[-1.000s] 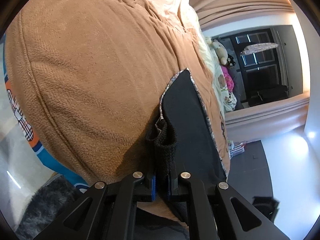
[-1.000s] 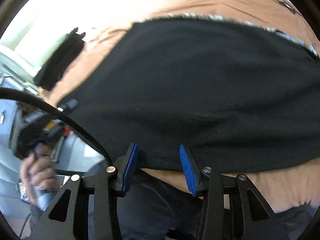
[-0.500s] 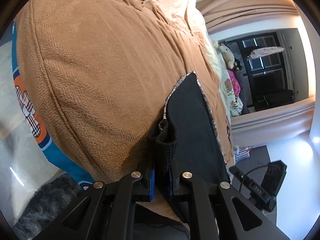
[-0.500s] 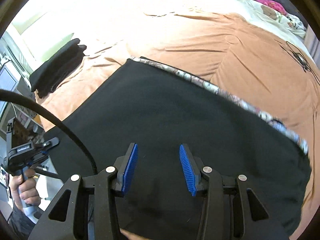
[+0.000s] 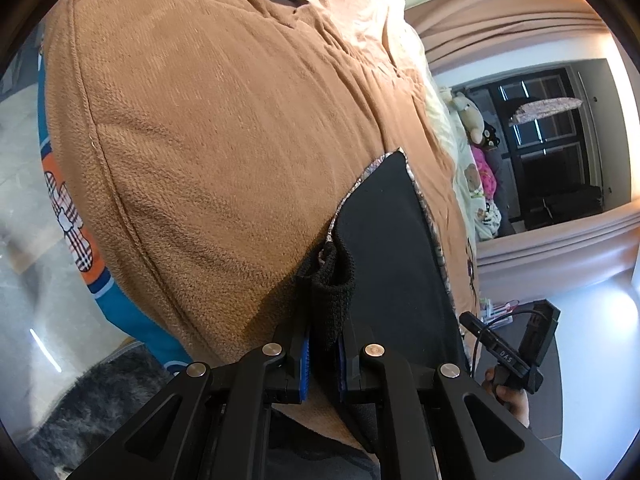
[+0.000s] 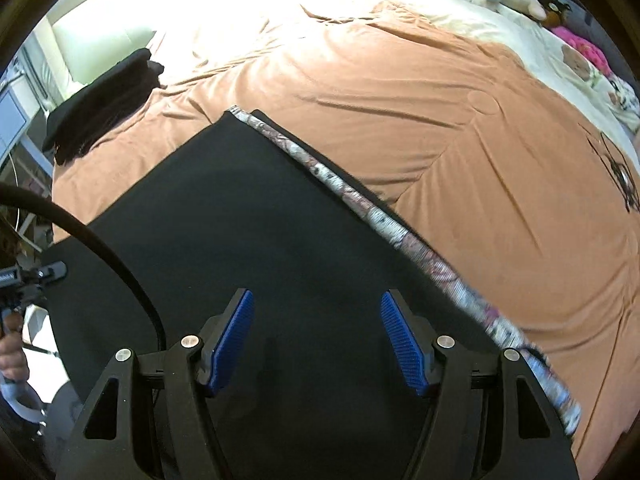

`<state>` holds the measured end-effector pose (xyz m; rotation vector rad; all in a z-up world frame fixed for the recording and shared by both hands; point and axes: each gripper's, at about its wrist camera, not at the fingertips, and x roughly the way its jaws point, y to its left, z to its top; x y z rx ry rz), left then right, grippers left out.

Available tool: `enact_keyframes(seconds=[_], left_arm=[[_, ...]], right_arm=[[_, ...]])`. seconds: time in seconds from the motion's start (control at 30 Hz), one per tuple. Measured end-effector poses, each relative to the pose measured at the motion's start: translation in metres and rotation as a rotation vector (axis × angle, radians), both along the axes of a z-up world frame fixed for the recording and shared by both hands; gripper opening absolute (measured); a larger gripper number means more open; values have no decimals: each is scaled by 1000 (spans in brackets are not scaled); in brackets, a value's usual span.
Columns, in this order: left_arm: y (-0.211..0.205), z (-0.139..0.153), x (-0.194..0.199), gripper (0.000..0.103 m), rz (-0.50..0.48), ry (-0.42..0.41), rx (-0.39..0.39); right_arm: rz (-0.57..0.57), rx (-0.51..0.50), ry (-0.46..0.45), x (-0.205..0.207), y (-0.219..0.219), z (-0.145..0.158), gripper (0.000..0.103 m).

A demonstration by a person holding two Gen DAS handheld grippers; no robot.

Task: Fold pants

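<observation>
Knit black pants [image 5: 384,240] pinched by left gripper [image 5: 322,356]; right gripper [image 6: 316,336] opening, empty.

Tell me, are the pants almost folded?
Partly. The black pants already lie flat on the orange blanket, patterned edge in a straight line. The left gripper is pinching one bunched end. The right gripper is opening above the cloth, holding nothing. Grabbing there and folding over looks still to come.
</observation>
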<state>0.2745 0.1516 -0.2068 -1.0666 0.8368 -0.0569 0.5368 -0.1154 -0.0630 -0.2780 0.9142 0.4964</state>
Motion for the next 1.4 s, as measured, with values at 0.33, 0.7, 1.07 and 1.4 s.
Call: enact_keyframes(seconds=[0.33,0.7,1.07,1.4], left_arm=[[-1,-1,-2,9,20,22,7],[-1,-1,-1,9,18,33,15],[-2,0,3,9,16,42,29],[-8,2,8,10,1,34,30]], right_arm=[[117,-50,-49,14,-10,-1,65],[163,-97,-53,51,8,-15,52],[168,-162,-18,88,29,-38,0],[53,-161,-13,104,27,-42,0]])
